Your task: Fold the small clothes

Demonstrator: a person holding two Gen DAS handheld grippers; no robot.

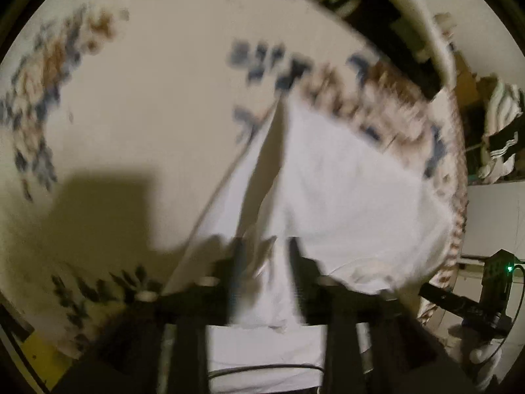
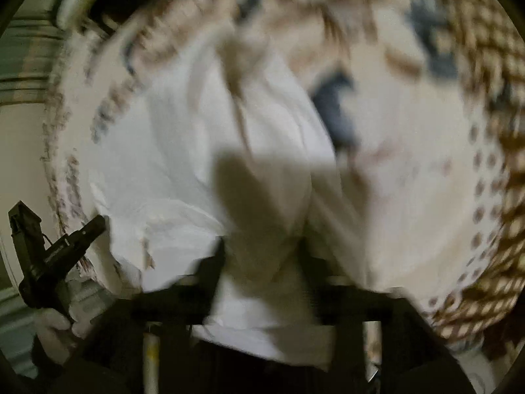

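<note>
1. Garment [image 1: 344, 197]: white cloth is being spread over the patterned bedspread [image 1: 131, 115], near the bedspread's woven brown border [image 1: 387, 115]. Both views are being blurred by motion.
2. A raised ridge of the garment is being drawn toward the left gripper [image 1: 262, 246] from the garment's far edge, with a shadowed fold beside it.
3. Left gripper: cloth of the garment is being seen between its dark fingers [image 1: 238, 262]. Whether the pads are pressing on it cannot be told.
4. Right gripper [image 2: 262, 252]: its fingers [image 2: 213, 262] are being held apart, and the garment [image 2: 164, 164] is being seen between and below them. No clamping on the cloth is being shown; the jaws appear released.
5. In the right wrist view, the left gripper [image 2: 95, 225] is being held by a gloved hand [image 2: 55, 325] at the garment's left edge, beside the bedspread's border [image 2: 485, 98].
6. A shadow is being cast on the garment just beyond the right gripper.
</note>
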